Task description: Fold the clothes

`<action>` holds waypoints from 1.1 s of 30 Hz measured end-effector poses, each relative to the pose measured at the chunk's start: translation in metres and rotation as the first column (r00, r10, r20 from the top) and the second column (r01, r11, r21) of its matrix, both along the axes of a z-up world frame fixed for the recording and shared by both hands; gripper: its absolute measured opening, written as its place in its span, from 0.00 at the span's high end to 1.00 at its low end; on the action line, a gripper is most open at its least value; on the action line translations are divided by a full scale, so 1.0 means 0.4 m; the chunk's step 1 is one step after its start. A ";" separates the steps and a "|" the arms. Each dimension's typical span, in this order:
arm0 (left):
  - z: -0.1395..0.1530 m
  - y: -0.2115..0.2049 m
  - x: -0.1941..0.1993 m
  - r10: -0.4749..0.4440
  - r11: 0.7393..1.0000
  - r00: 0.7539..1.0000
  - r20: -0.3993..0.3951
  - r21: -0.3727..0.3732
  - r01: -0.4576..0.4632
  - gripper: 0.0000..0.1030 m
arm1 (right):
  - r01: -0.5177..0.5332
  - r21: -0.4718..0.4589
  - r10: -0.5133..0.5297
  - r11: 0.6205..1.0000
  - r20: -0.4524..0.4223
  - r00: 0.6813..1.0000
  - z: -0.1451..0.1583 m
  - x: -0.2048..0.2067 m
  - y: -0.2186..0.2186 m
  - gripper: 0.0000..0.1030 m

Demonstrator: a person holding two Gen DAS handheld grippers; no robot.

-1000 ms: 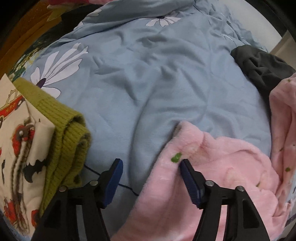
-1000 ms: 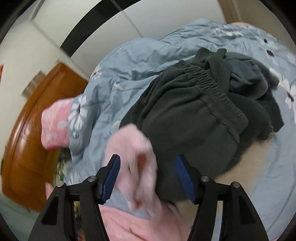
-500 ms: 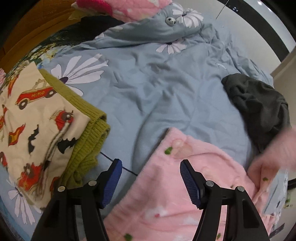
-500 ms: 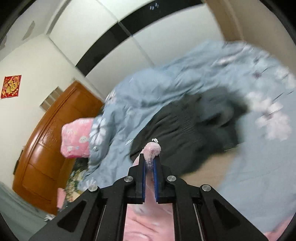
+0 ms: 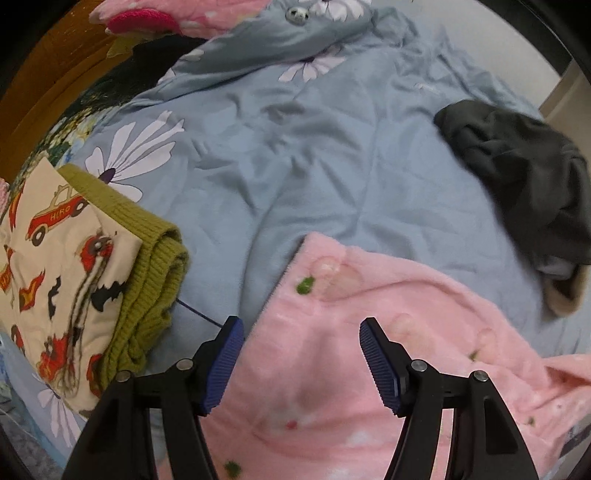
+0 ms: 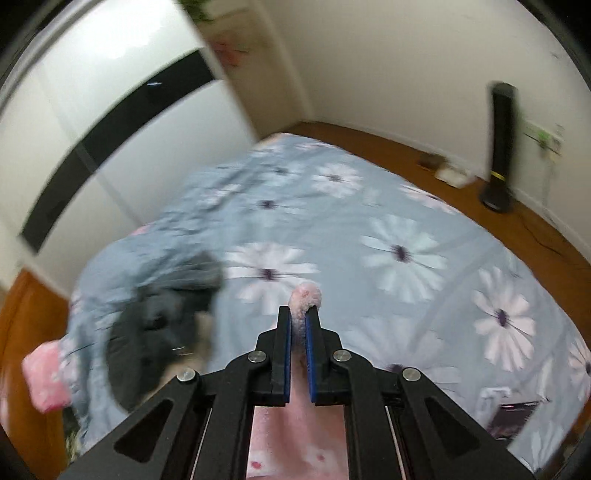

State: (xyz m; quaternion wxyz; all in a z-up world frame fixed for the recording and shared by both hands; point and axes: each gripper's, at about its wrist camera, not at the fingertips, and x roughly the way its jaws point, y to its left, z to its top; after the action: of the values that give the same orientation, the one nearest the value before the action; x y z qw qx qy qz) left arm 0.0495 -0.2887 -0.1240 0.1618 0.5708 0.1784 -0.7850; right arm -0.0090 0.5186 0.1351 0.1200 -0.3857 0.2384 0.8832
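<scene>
A fluffy pink garment [image 5: 369,332] lies spread on the blue flowered bedcover [image 5: 314,147]. My left gripper [image 5: 299,332] is open and empty, hovering just above the garment's near part. My right gripper [image 6: 298,314] is shut on a fold of the pink garment [image 6: 306,295] and holds it up above the bed; more of the pink cloth hangs below between its arms.
A folded stack with a car-print cloth [image 5: 55,258] on an olive knit [image 5: 155,266] lies at the left. A dark grey clothes pile [image 5: 517,177] [image 6: 155,325] lies at the right. A pink pillow [image 5: 166,18] lies at the head. A black tower [image 6: 498,147] stands on the wooden floor.
My right gripper closed on the pink garment's edge, lifted it and swung right, away from the dark pile. My left gripper stayed open and pulled back and up over the pink cloth.
</scene>
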 end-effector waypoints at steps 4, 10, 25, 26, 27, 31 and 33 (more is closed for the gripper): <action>-0.053 -0.019 -0.038 0.002 1.000 0.999 0.053 -0.003 -0.002 0.33 | 0.039 -0.030 -0.035 0.999 0.148 0.988 -0.144 -0.022 0.063 0.94; -0.089 -0.030 -0.080 -0.045 0.999 0.996 0.071 -0.010 0.045 0.33 | 0.076 -0.027 -0.066 0.997 0.265 0.962 -0.277 -0.032 0.082 0.93; 0.016 -0.047 -0.080 -0.012 0.992 0.997 -0.082 -0.125 0.001 0.80 | -0.085 0.086 0.065 0.993 0.214 0.975 -0.219 -0.038 0.011 0.49; 0.028 -0.051 -0.084 -0.004 0.990 0.996 -0.090 -0.143 -0.009 0.80 | -0.132 0.076 0.113 0.988 0.213 0.970 -0.218 -0.023 -0.004 0.49; 0.033 -0.056 -0.087 -0.004 0.989 0.996 -0.085 -0.149 -0.009 0.80 | -0.187 0.073 0.166 0.980 0.231 0.959 -0.231 -0.007 -0.026 0.49; 0.041 -0.055 -0.087 -0.025 0.985 0.998 -0.050 -0.175 0.016 0.80 | -0.422 0.099 0.364 0.901 0.359 0.860 -0.324 0.063 -0.136 0.49; 0.027 -0.043 -0.097 -0.026 0.986 0.999 -0.039 -0.169 0.019 0.80 | -0.555 0.150 0.440 0.819 0.456 0.773 -0.396 0.103 -0.207 0.49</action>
State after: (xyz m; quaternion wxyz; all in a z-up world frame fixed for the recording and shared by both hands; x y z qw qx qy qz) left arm 0.0105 -0.3059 -0.1130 0.1969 0.5407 0.1084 -0.8106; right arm 0.0323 0.4357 -0.0235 -0.0216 -0.5870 -0.0286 0.8088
